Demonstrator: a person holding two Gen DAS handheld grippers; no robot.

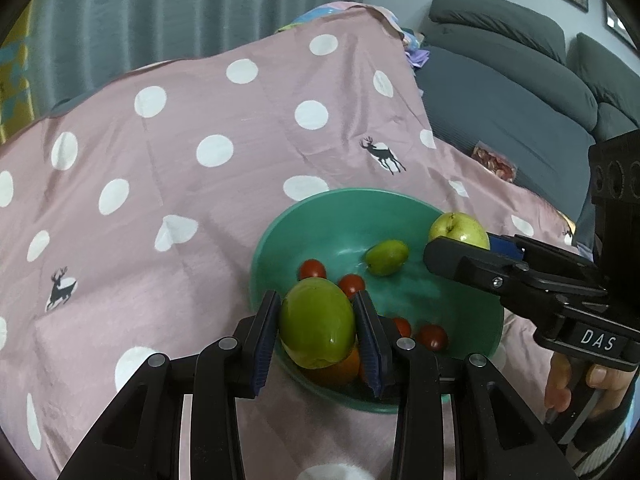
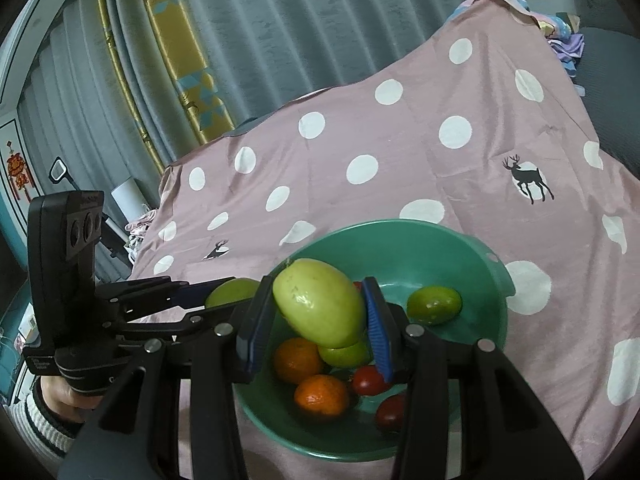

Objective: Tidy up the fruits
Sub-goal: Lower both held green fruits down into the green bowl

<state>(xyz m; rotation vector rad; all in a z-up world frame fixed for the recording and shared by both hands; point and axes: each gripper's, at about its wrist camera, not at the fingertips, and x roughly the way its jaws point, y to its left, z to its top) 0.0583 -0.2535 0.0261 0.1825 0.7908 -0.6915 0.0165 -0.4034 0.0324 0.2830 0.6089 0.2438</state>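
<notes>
A teal bowl (image 1: 280, 220) (image 2: 486, 248) sits on a pink dotted cloth. My left gripper (image 1: 318, 308) is shut on a dark green round fruit (image 1: 316, 324), held over the bowl's near left rim. My right gripper (image 2: 318, 292) is shut on a paler yellow-green fruit (image 2: 320, 304), held above the bowl's middle. Each view shows the other gripper too: the right gripper (image 1: 460, 242) with its pale fruit (image 1: 458, 228) over the bowl's far right rim, and the left gripper (image 2: 230, 294) at the bowl's left. Inside lie a small green fruit (image 2: 434, 304), two oranges (image 2: 322, 396) and several cherry tomatoes (image 2: 370, 380).
The pink cloth (image 1: 180, 184) with white dots and deer prints covers the table and drapes over its far edge. A grey sofa (image 1: 500, 92) stands to the right with a snack bag (image 1: 494, 162) on its seat. Grey curtains (image 2: 260, 40) hang behind. A hand (image 1: 600, 384) holds the right gripper's handle.
</notes>
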